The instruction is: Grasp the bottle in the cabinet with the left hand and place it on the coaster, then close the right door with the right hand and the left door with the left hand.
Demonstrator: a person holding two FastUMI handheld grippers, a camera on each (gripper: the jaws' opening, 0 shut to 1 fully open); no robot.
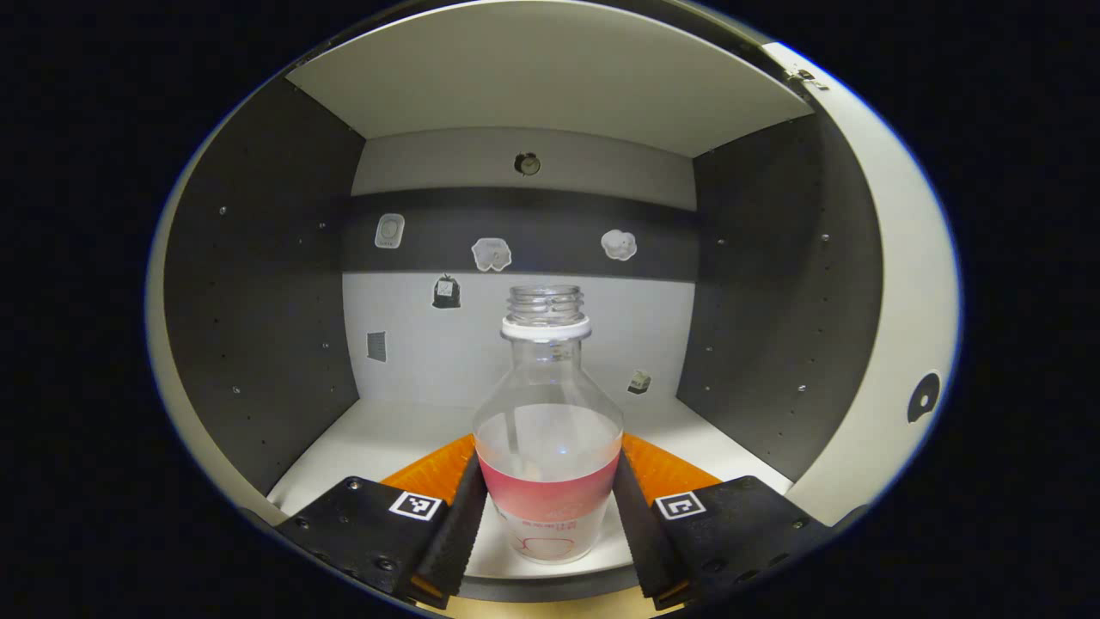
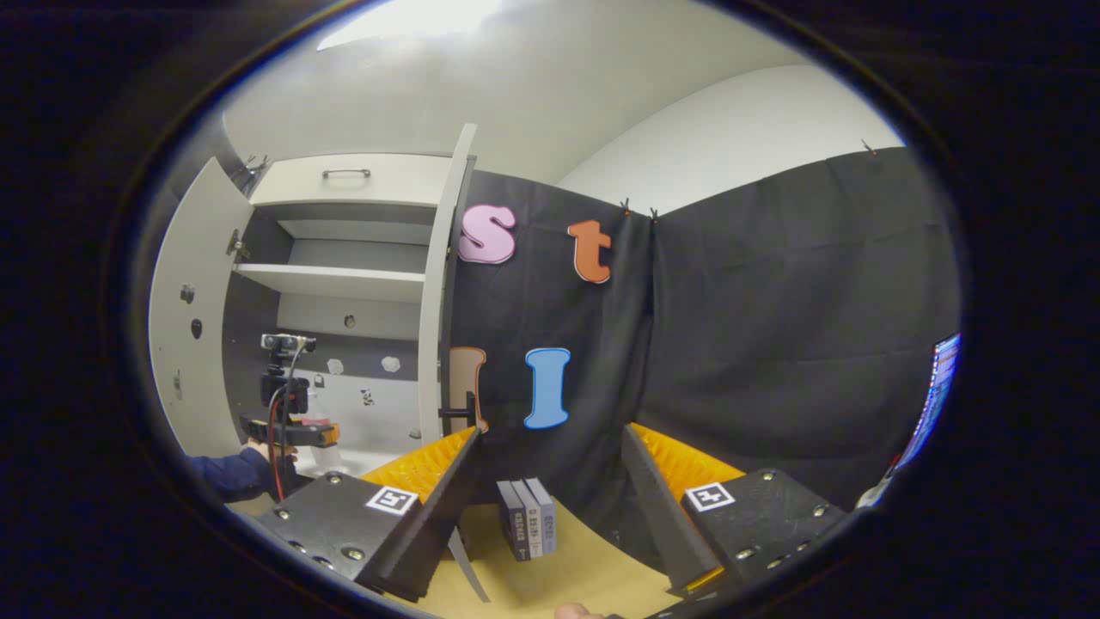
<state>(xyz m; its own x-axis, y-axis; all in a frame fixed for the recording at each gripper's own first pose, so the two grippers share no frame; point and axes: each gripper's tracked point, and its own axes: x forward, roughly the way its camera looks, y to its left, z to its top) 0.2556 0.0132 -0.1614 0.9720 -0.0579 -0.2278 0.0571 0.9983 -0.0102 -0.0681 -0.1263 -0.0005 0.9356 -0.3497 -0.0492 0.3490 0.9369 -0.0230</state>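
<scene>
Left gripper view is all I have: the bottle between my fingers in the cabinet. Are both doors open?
Observer: Yes. The left door and right door both stand swung out.
Operator: Anything above the bottle?
Observer: A shelf spans the cabinet over its compartment.
Operator: And the right gripper?
Observer: The right gripper is open and holds nothing, out in front of the cabinet, with books on the table ahead.

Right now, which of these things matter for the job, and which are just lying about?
In the job:
bottle, between the left gripper fingers
cabinet
right door, open
left door, open
right gripper, open

Lying about:
books on the table
stickers on the cabinet's back wall
</scene>
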